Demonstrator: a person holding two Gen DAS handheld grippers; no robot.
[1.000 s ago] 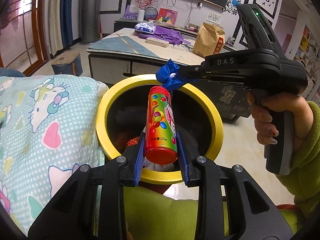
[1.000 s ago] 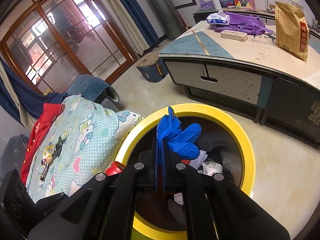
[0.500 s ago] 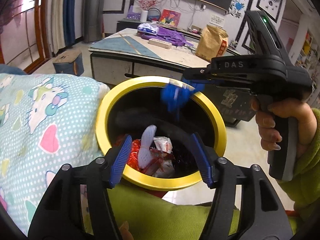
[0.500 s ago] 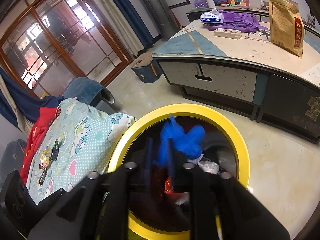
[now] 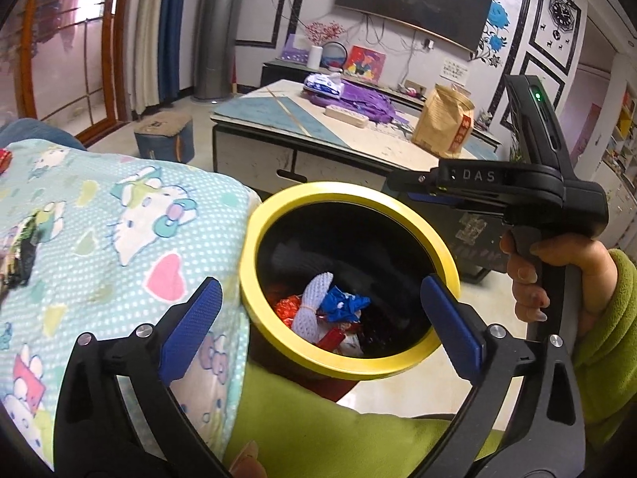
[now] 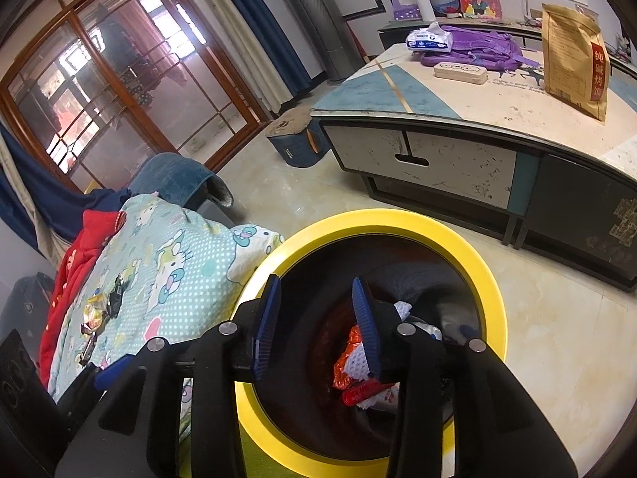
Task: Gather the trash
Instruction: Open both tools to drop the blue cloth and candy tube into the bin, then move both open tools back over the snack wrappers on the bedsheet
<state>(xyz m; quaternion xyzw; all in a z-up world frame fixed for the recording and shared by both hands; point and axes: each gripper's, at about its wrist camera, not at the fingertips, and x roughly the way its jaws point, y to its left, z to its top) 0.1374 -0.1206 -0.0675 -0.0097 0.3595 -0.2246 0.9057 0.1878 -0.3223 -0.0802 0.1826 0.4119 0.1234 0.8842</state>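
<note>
A black trash bin with a yellow rim [image 5: 346,199] [image 6: 398,223] stands beside the bed. Inside it lie a crumpled blue glove [image 5: 344,303], a white mesh wrapper [image 5: 312,306] [image 6: 358,360], a red wrapper [image 5: 287,307] and the red candy tube [image 6: 358,392]. My left gripper [image 5: 322,318] is open and empty over the bin's near rim. My right gripper [image 6: 316,318] is open and empty over the bin's left part; it shows in the left wrist view [image 5: 402,187] above the far rim.
A bed with a cartoon-cat blanket [image 5: 99,219] [image 6: 171,263] is left of the bin, with small wrappers [image 6: 95,314] on it. A low table [image 6: 477,119] with a brown bag [image 6: 573,63], a purple backpack and a tissue pack stands beyond. A small stool [image 5: 165,137] sits on the floor.
My left gripper opened and the candy tube dropped into the bin. My right gripper opened and the blue glove fell into the bin.
</note>
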